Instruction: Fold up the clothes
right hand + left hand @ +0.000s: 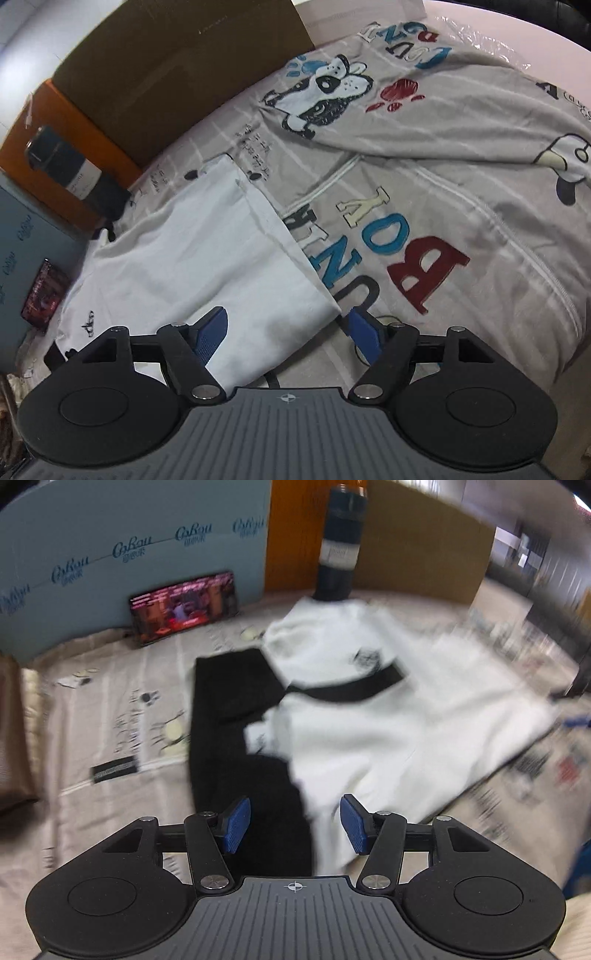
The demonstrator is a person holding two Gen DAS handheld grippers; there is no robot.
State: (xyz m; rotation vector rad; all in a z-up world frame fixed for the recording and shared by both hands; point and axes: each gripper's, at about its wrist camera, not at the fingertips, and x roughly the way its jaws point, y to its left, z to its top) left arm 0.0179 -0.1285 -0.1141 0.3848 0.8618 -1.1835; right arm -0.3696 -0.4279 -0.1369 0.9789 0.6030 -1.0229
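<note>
your left gripper hangs with its blue-padded fingers wide apart and nothing between them, right over the near edge of the white cotton garment with the black band and black panel. that garment lies spread on the grey cartoon-printed bedsheet, its long axis running away from you toward the dark cylindrical bottle with a white label, the black part to the left, the white to the right.

your right gripper is likewise spread wide and holds nothing; the garment's near white corner sits between its fingers, hem running up and away to the left. both are close, each at its own near corner.

the cloth looks soft, partly lapped over itself, with loose wrinkles. the left view is blurred, so whether a fold is already made i cannot tell.
</note>
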